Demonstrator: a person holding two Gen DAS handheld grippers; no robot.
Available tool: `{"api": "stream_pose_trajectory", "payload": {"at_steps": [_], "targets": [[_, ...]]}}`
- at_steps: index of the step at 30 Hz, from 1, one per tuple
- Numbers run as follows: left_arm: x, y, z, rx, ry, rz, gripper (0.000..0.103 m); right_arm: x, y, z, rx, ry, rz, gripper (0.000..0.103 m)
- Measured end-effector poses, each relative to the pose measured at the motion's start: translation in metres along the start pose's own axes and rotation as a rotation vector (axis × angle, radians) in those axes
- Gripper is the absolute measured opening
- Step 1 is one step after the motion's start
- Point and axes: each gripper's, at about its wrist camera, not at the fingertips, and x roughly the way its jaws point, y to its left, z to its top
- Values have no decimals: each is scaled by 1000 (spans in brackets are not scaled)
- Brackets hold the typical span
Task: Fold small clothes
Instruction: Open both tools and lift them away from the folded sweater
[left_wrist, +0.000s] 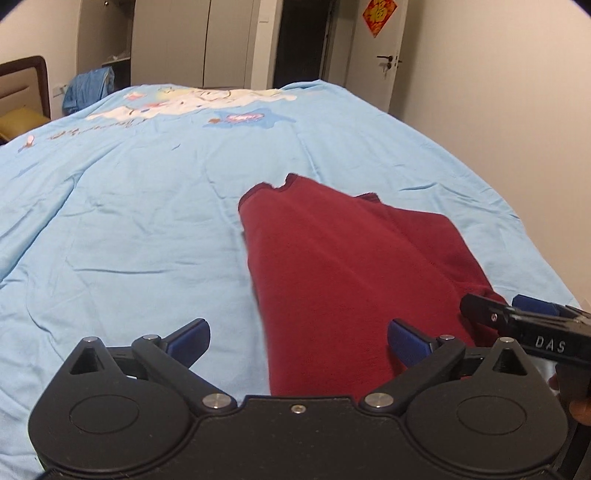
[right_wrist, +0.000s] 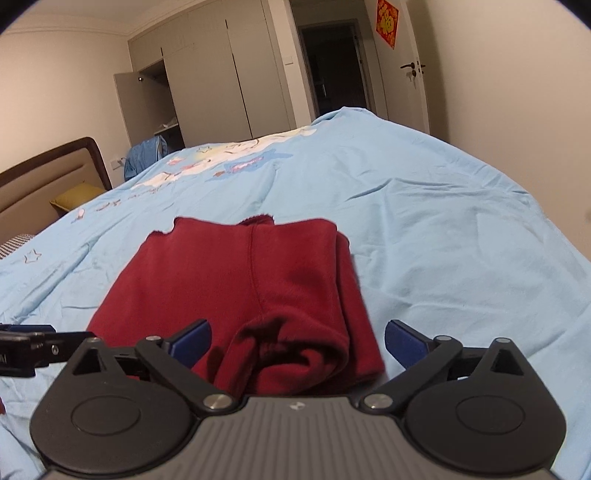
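My left gripper (left_wrist: 298, 343) has its blue pads spread wide, gripping nothing, its right pad over the near-left edge of the dark red garment (left_wrist: 343, 266). My right gripper (right_wrist: 297, 341) is just as wide apart and empty, the garment's bunched near end sitting between its fingers; I can't tell whether they touch it. The garment lies folded on the light blue bed cover (left_wrist: 129, 221), long axis running away from me, notched edge at the far end.
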Motion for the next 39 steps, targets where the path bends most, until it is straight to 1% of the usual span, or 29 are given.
{"api": "stream_pose_trajectory", "payload": {"at_steps": [4, 9, 14, 17, 23, 32, 37, 39], "targets": [[5, 3, -4, -13, 27, 1, 102, 3, -3, -9, 7, 21, -24, 103], [11, 5, -9, -22, 60, -3, 102, 1, -15, -19, 59, 29, -48, 103], [15, 8, -15, -37, 88, -9, 102, -1, -28, -31, 120, 33, -40, 103], [18, 10, -19, -44, 99, -10, 102, -2, -31, -37, 127, 22, -33, 103], [20, 13, -21, -67, 107, -16, 102, -4, -31, -41, 123, 12, -32, 103], [21, 13, -22, -69, 111, -11, 102, -6, -28, -45, 125, 5, -44, 103], [23, 12, -24, -64, 116, -14, 102, -10, -28, -45, 141, 7, -51, 103], [23, 12, -25, -68, 118, -16, 102, -16, -28, -44, 172, -8, -52, 103]]}}
